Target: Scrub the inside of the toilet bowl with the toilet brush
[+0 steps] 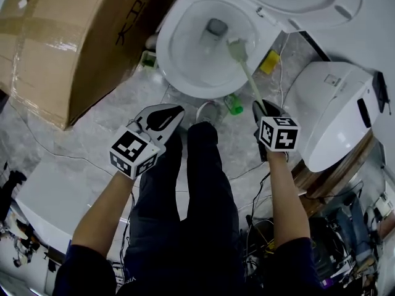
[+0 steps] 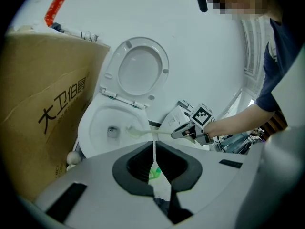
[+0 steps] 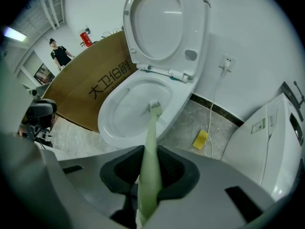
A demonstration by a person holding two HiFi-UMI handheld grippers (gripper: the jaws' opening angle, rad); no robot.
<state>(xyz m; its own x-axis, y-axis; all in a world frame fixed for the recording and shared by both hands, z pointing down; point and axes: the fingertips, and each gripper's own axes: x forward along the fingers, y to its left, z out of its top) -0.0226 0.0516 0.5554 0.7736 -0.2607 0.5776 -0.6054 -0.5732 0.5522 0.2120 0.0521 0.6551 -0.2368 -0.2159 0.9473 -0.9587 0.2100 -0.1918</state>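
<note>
The right gripper (image 3: 150, 173) is clamped on the toilet brush (image 3: 151, 128), whose handle end is hidden by the jaws. The brush head is held inside the toilet bowl (image 1: 168, 51). The left gripper (image 2: 154, 168), jaws pressed together on nothing, is held before the bowl's front rim.

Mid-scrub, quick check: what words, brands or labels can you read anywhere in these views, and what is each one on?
"大卫伯爵": black print on the side of the cardboard box.
Small label on the white fixture at the right: too small to read.
Toilet and toilet brush: no readable print.
</note>
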